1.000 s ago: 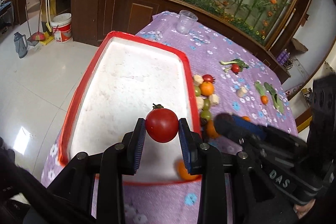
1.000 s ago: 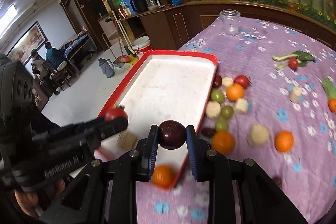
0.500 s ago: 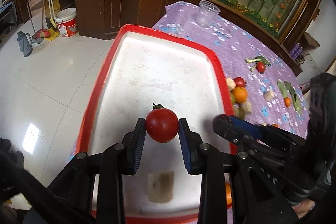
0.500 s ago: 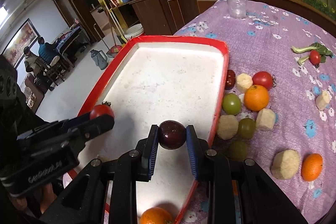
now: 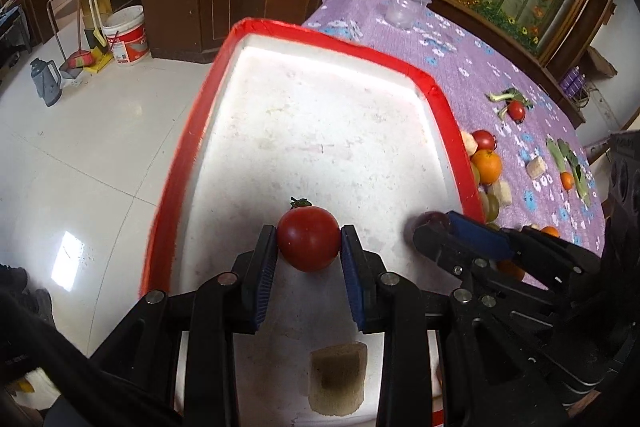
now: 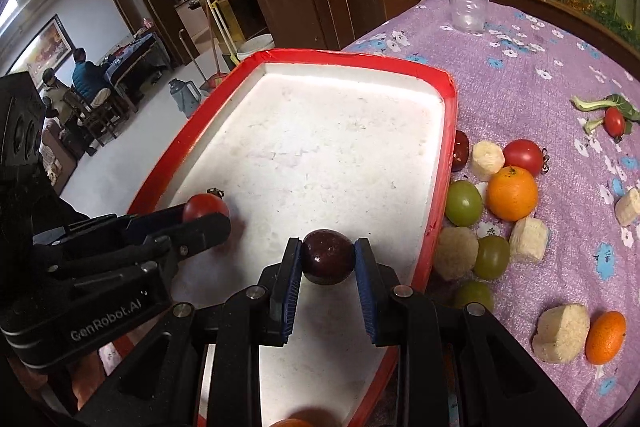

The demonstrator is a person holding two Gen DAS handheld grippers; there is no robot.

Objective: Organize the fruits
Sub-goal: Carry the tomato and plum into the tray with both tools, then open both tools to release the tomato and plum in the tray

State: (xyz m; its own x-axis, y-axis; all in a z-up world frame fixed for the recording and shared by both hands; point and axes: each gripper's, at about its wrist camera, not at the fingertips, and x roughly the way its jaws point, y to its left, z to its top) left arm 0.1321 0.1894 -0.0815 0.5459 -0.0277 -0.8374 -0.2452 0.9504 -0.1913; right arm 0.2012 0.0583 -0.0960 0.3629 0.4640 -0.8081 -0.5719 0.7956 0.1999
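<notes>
Left gripper [image 5: 308, 251]: clamped on tomato [image 5: 308, 243], pads on both flanks, stem up.
Right gripper [image 6: 327, 265]: clamped on plum [image 6: 328, 257], dark skin, pads tight either side.
Change: both grippers carried in over tray [image 5: 438, 107] and lowered versus a second ago; fruit then hung near the front rim, now over the white floor, well inside the red edge.
Tomato place: low over tray floor, near-left part; contact with floor cannot be told.
Plum place: low over tray floor, nearer right wall; likewise unclear whether touching.
Already in tray: tan block [image 5: 338, 379] just below left gripper.
Left on surface [image 6: 540, 67]: orange [image 6: 512, 193], green fruits, pale chunks, second tomato, all beside right wall.
Meaning: transfer nearly done for these two; release looks next.
Risk: round fruit likely to roll once freed.
</notes>
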